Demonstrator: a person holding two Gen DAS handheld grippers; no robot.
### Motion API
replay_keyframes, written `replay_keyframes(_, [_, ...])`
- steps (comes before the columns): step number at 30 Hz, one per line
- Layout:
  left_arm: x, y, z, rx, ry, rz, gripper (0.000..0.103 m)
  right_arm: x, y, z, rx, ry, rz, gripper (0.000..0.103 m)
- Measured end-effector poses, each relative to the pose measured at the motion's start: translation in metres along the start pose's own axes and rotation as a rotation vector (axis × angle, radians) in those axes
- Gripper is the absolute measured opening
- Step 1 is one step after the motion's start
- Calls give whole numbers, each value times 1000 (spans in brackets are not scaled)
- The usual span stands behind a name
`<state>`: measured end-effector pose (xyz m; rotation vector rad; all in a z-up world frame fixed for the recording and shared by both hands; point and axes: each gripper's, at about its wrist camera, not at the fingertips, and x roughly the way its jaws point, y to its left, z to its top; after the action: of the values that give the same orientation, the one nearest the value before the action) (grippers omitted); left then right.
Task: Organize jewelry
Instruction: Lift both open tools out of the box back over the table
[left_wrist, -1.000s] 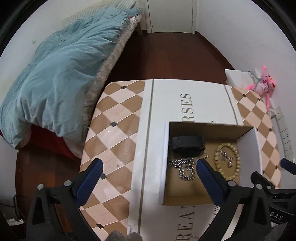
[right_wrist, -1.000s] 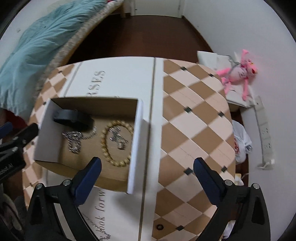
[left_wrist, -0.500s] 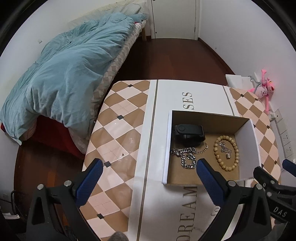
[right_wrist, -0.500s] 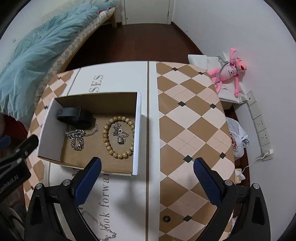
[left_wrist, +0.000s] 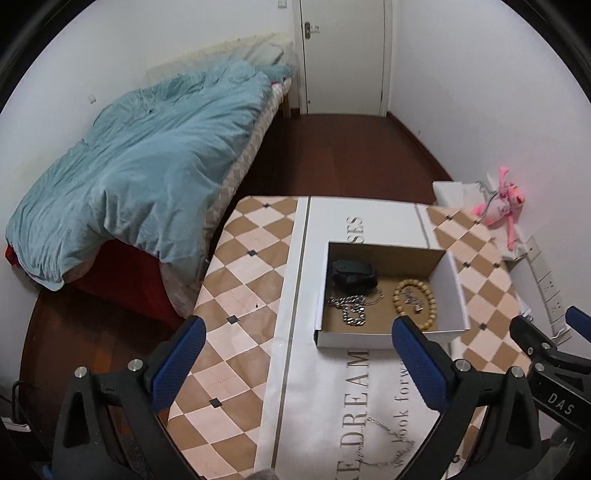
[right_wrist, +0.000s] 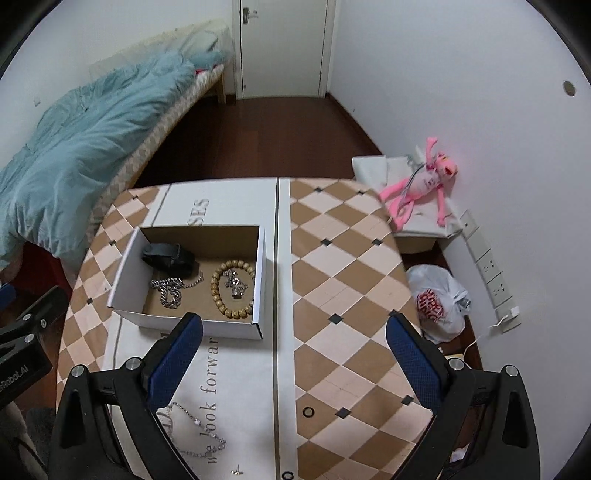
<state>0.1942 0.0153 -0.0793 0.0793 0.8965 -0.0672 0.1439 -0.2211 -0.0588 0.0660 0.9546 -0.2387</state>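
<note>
An open cardboard box (left_wrist: 456, 295) (right_wrist: 260, 273) sits on the checkered table. It holds a black band (left_wrist: 352, 275) (right_wrist: 168, 254), a silver chain (left_wrist: 352, 308) (right_wrist: 170, 290), a wooden bead bracelet (left_wrist: 430, 302) (right_wrist: 218, 291) and a small silver piece (right_wrist: 234, 282). A thin silver necklace (left_wrist: 384, 437) (right_wrist: 199, 428), a small ring (right_wrist: 308, 411) and an earring (right_wrist: 236, 471) lie loose on the table near me. My left gripper (left_wrist: 291, 358) and right gripper (right_wrist: 293, 354) are both open and empty, raised above the table's near part.
The table (left_wrist: 236, 280) (right_wrist: 343, 266) has a white runner with lettering. A bed with a blue duvet (left_wrist: 140, 166) stands to the left. A pink plush toy (right_wrist: 424, 184), a plastic bag (right_wrist: 437, 299) and a power strip (right_wrist: 493, 273) are to the right.
Both grippers have pulled back and risen away from the box, which now looks smaller and farther. The loose necklace and ring have come into view. Both stay open.
</note>
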Motion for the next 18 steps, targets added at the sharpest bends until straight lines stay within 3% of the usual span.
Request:
replay_keyframes(10, [-49,1,-3,-5,-76,-32,103,-55,-4,-9,17,-101,13,101])
replay_keyframes(18, [-56,2,-22,-20,-57,18,103,-62,-10,-34,17,-55,84,101])
